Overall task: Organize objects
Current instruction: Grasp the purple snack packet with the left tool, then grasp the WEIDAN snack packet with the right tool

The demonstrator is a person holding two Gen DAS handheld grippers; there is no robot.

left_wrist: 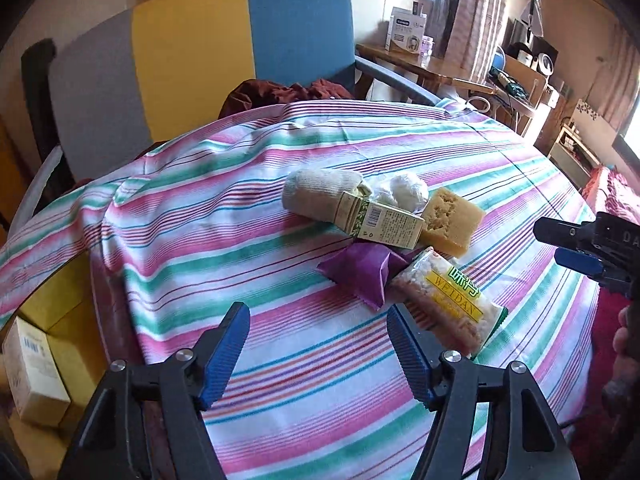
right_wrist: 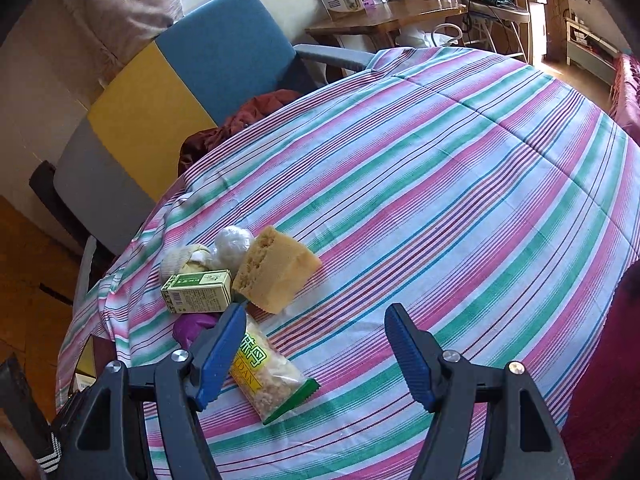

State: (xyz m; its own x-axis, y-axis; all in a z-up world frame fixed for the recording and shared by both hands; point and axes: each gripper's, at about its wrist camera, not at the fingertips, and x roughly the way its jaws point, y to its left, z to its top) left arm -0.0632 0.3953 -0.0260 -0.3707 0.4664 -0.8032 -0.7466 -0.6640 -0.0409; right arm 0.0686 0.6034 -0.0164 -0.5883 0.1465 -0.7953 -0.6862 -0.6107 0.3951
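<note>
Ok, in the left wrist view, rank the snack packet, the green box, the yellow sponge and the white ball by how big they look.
1. snack packet, though it lies nearest the camera, which flatters it.
2. green box.
3. yellow sponge, close to the box; part is hidden behind it, so that order is unsure.
4. white ball, clearly smallest.

Both wrist views tilt down, close over the striped cloth. Shared: item cluster, centre in left view, lower left in right.

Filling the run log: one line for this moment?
left gripper: open, empty | right gripper: open, empty | snack packet: on striped cloth
</note>
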